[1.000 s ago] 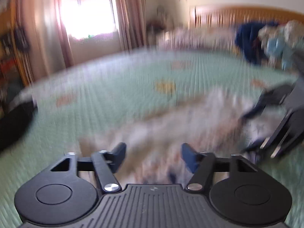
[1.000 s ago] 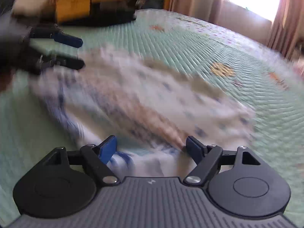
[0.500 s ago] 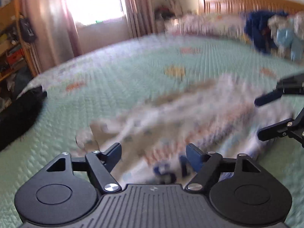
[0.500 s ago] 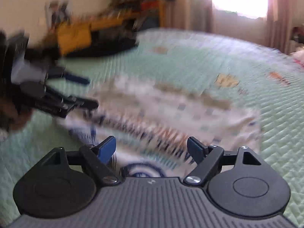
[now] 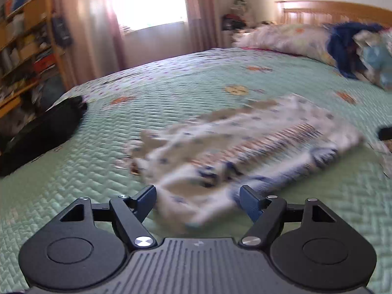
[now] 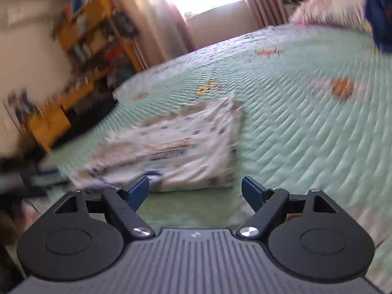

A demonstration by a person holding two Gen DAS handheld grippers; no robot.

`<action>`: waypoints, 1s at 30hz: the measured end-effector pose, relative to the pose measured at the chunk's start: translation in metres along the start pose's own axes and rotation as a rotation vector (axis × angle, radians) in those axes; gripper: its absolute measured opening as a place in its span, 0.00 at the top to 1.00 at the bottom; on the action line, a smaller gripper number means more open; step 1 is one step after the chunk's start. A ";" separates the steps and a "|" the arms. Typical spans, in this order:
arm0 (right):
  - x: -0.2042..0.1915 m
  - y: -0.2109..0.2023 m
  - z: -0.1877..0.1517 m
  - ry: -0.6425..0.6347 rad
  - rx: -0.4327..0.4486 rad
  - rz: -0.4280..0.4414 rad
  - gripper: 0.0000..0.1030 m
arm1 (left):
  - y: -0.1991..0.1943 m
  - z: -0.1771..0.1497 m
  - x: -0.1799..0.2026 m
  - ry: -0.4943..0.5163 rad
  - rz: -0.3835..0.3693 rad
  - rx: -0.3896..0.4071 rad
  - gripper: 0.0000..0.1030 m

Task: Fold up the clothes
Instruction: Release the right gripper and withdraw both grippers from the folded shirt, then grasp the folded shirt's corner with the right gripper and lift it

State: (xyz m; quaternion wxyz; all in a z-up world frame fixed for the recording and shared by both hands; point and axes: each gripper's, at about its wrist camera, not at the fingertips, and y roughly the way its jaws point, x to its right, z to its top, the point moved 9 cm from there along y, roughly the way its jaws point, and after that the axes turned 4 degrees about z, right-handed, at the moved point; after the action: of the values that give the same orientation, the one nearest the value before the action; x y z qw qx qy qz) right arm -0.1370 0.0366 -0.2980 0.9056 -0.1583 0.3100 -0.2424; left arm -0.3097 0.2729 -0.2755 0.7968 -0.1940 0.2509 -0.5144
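A white garment (image 5: 240, 144) with small blue dots and a striped print lies folded on the green quilt (image 5: 171, 90). My left gripper (image 5: 198, 202) hangs just over its near edge. Its jaws are opening, and the cloth's corner shows between the fingers without either pad pressing on it. In the right wrist view the same garment (image 6: 186, 144) lies just ahead of my right gripper (image 6: 196, 191), which is open with only bare quilt between its fingers. The left gripper (image 6: 36, 176) shows blurred at that view's left edge. A dark tip of the right gripper (image 5: 384, 133) pokes in at the left wrist view's right edge.
A black item (image 5: 44, 132) lies at the bed's left edge. A pillow (image 5: 281, 36) and a pile of blue and light clothes (image 5: 352, 44) sit by the wooden headboard (image 5: 330, 12). Bookshelves (image 5: 24, 39) and a curtained window (image 5: 147, 2) stand beyond the bed.
Both grippers have drawn back from the garment, which now lies flatter and farther ahead. The left jaws stand wider. The right view has rolled and the two grippers are farther apart.
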 end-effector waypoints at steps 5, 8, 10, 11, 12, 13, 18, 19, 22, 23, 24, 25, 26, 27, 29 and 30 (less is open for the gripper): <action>-0.057 0.033 -0.007 -0.105 -0.046 0.053 0.19 | 0.016 0.003 0.021 0.055 -0.009 -0.035 0.22; -0.066 0.049 0.000 -0.107 -0.057 0.043 0.19 | 0.038 -0.017 0.009 -0.028 0.018 -0.156 0.26; -0.056 0.050 -0.002 -0.072 -0.072 -0.002 0.19 | 0.035 -0.029 0.001 -0.123 -0.004 -0.183 0.26; -0.050 0.046 -0.005 -0.048 -0.070 -0.017 0.19 | 0.026 -0.030 0.000 -0.138 -0.006 -0.178 0.26; -0.043 0.041 -0.009 -0.013 -0.066 -0.022 0.19 | 0.016 -0.030 -0.001 -0.140 0.000 -0.165 0.23; -0.036 0.036 -0.015 0.032 -0.060 -0.016 0.19 | 0.006 -0.031 -0.001 -0.139 0.008 -0.149 0.19; -0.007 0.004 -0.036 0.221 0.016 0.014 0.19 | -0.026 -0.036 -0.011 -0.183 0.039 -0.133 0.18; -0.003 -0.002 -0.035 0.253 0.032 0.022 0.19 | -0.030 -0.036 -0.012 -0.194 0.044 -0.128 0.18; 0.012 -0.012 -0.022 0.382 0.078 0.072 0.19 | -0.043 -0.035 -0.015 -0.256 0.035 -0.119 0.18; 0.019 -0.012 -0.016 0.443 0.092 0.109 0.18 | -0.048 -0.034 -0.015 -0.278 0.028 -0.113 0.18; 0.028 -0.013 -0.010 0.510 0.103 0.155 0.18 | -0.053 -0.032 -0.013 -0.290 0.024 -0.104 0.18; 0.037 -0.011 -0.004 0.575 0.108 0.194 0.18 | -0.057 -0.030 -0.012 -0.293 0.021 -0.094 0.18; 0.048 -0.008 0.001 0.636 0.108 0.223 0.18 | -0.062 -0.028 -0.010 -0.292 0.016 -0.086 0.18; 0.058 -0.006 0.007 0.697 0.107 0.253 0.18 | -0.066 -0.026 -0.007 -0.290 0.010 -0.079 0.18; 0.081 0.000 0.019 0.766 0.107 0.270 0.18 | -0.071 -0.023 -0.003 -0.277 -0.003 -0.074 0.18; 0.091 0.002 0.026 0.780 0.106 0.270 0.18 | -0.072 -0.022 -0.001 -0.268 -0.006 -0.074 0.18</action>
State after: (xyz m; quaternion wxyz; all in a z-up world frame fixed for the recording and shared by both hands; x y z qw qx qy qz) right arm -0.0568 -0.0071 -0.3234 0.7508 0.0344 0.6348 -0.1791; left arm -0.3751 0.2446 -0.2523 0.8139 -0.2909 0.1603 -0.4767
